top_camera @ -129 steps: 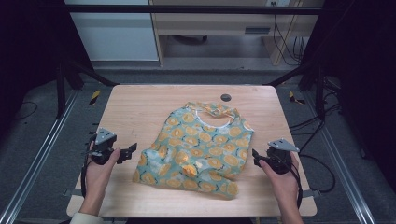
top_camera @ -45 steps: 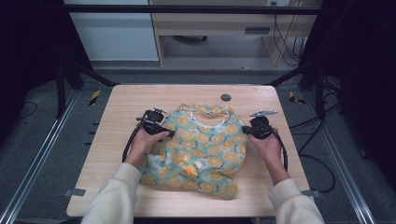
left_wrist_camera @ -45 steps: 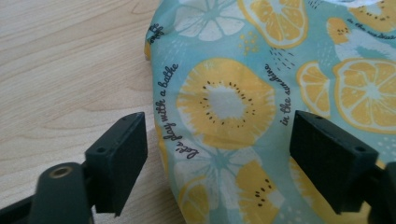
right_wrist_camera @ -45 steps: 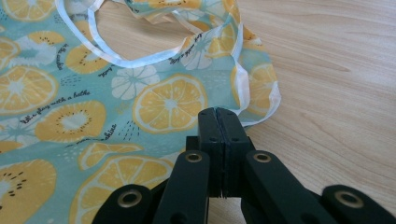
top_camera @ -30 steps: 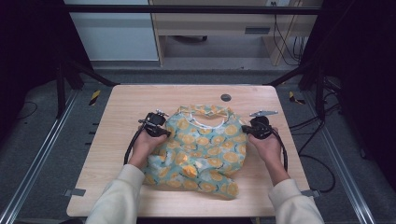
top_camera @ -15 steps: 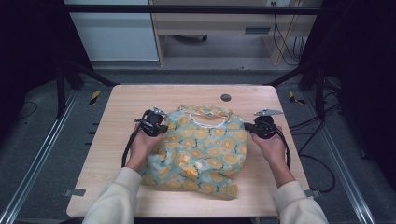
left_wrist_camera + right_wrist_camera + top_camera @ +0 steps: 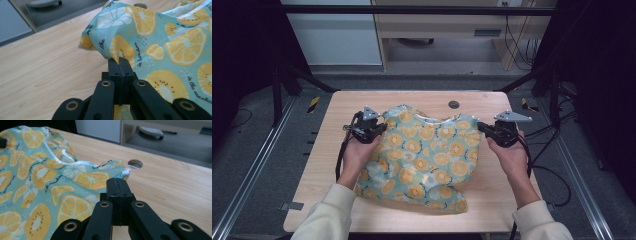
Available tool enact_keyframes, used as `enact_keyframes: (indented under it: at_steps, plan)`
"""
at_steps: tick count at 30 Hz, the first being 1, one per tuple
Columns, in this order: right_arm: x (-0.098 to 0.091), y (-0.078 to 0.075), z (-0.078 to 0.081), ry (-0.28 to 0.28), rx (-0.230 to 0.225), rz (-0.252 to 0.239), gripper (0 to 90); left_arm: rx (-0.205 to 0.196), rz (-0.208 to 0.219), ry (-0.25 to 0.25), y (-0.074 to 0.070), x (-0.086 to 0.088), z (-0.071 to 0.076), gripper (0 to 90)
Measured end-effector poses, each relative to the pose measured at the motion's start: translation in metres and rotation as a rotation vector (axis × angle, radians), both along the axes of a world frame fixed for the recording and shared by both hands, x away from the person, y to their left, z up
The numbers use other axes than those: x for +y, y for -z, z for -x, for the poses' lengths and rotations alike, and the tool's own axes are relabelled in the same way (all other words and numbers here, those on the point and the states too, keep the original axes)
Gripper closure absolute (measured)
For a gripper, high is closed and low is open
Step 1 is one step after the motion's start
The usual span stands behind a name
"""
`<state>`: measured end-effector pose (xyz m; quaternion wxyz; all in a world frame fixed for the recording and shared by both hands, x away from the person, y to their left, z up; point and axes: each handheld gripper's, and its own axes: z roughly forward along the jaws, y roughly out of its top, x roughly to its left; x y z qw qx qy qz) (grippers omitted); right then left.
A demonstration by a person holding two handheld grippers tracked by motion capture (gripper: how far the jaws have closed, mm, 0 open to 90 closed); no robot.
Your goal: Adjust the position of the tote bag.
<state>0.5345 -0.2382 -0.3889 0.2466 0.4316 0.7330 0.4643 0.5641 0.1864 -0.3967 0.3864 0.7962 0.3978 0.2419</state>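
Here, nearest to me, my two sleeves enter from the lower edge of the high view, and my hands extend forward over the bench [image 7: 532, 165]. The garment [image 7: 427, 155], a teal fabric printed with orange and lemon slices, lies spread across the middle of the bench, its lower hem closest to me and its neckline toward the far edge. My left gripper [image 7: 379, 129] is clenched on the garment at its upper left corner; in the left gripper view the jaws of the left gripper [image 7: 119, 61] are pressed together with a fold of the garment [image 7: 160, 40] pinched between their tips and raised off the wood. My right gripper [image 7: 482, 128] is clenched on the upper right corner; in the right gripper view the jaws of the right gripper [image 7: 117, 182] meet on the edge of the garment [image 7: 50, 182], beside a white ribbon trim [image 7: 62, 160]. Beyond the neckline, a round hole [image 7: 454, 104] is set in the bench near its far edge. Farther off stands a pale cabinet [image 7: 332, 35] on the grey floor.
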Motion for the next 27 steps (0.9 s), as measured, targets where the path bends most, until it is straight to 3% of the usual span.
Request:
enact_keyframes:
  at_steps: [5,8,13,27]
  plan:
    - [0.002,-0.007,0.015,-0.026,-0.036,-0.015,90.0,-0.051,0.043,0.016,-0.011,0.011,0.018,90.0]
    - [0.004,-0.016,0.033,-0.051,-0.085,-0.024,90.0,-0.093,0.058,0.03,-0.017,0.019,0.035,90.0]
    - [0.008,-0.025,0.054,-0.08,-0.125,-0.026,90.0,-0.126,0.093,0.033,-0.018,0.027,0.052,90.0]
    - [0.011,-0.017,0.097,-0.133,-0.15,-0.022,90.0,-0.175,0.173,0.056,-0.014,0.043,0.096,90.0]
